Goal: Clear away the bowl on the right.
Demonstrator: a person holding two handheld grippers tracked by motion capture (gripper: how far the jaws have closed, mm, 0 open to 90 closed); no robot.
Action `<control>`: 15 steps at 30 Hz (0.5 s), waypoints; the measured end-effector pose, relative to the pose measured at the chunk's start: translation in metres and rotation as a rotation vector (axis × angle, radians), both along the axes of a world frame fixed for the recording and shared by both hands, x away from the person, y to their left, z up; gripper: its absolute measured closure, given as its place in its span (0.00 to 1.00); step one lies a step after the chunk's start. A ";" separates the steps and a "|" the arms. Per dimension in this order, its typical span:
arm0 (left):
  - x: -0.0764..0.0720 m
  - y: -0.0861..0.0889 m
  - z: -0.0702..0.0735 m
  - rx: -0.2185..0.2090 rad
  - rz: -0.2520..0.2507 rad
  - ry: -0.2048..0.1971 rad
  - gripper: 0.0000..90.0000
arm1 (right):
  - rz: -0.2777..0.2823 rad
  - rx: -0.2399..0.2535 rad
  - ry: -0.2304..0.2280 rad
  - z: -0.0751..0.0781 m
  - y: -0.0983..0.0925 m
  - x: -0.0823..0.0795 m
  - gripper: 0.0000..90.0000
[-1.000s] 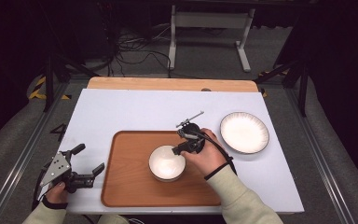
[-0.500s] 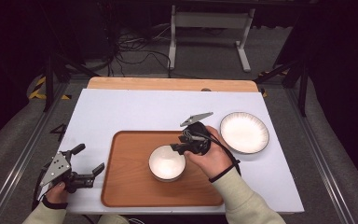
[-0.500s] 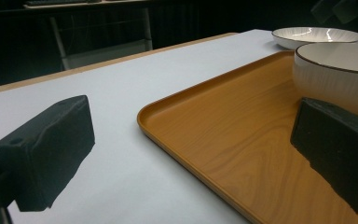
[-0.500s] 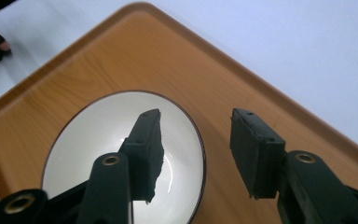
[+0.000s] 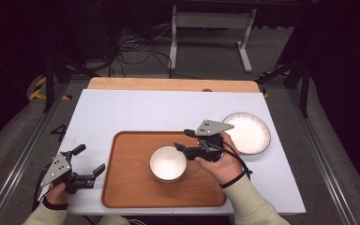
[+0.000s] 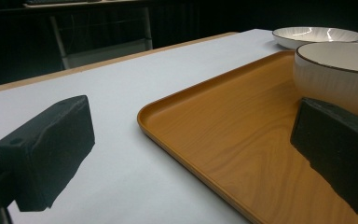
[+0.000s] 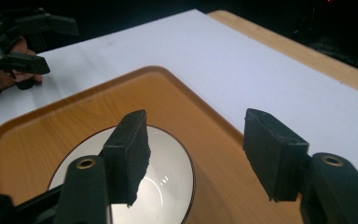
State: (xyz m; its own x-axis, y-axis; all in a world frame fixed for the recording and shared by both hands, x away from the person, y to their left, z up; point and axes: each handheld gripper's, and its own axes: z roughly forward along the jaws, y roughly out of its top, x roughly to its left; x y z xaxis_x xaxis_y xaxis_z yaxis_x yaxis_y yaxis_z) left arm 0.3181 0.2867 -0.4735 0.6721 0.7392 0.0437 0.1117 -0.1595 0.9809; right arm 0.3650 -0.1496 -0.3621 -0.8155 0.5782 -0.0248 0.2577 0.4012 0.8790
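Bowl (image 5: pixel 168 163) sits on tray (image 5: pixel 126 187) — right gripper (image 5: pixel 182 139) just opened, empty.

The far half of the table (image 5: pixel 136 108) lies bare, open to passage. On the near half, the tray (image 5: pixel 126 183) with its bowl (image 5: pixel 168 162) fills the middle, and the plate (image 5: pixel 246 132) blocks the right.

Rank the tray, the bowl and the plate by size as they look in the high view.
1. Tray, by far the largest.
2. Plate, wider than the bowl.
3. Bowl, smallest across.
The plate lies farther from the camera, so its lead over the bowl is safe.
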 end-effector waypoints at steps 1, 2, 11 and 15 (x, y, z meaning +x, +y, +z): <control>0.000 0.000 0.000 0.000 0.000 0.000 0.00 | 0.006 0.011 -0.015 0.000 -0.001 -0.001 0.44; 0.000 0.000 0.000 0.000 0.000 0.000 0.00 | 0.006 0.011 -0.015 0.000 -0.001 -0.001 0.44; 0.000 0.000 0.000 -0.002 0.000 0.001 0.00 | 0.046 0.120 -0.135 -0.001 -0.008 -0.012 0.35; 0.000 0.000 0.000 -0.002 0.000 0.001 0.00 | 0.060 0.156 -0.160 -0.004 -0.013 -0.012 0.31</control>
State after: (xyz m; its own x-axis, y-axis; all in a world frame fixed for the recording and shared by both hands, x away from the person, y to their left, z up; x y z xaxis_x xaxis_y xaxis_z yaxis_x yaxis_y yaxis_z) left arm 0.3182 0.2867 -0.4735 0.6725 0.7389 0.0415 0.1130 -0.1580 0.9810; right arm 0.3528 -0.1625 -0.3665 -0.8412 0.5360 -0.0711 0.0897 0.2680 0.9592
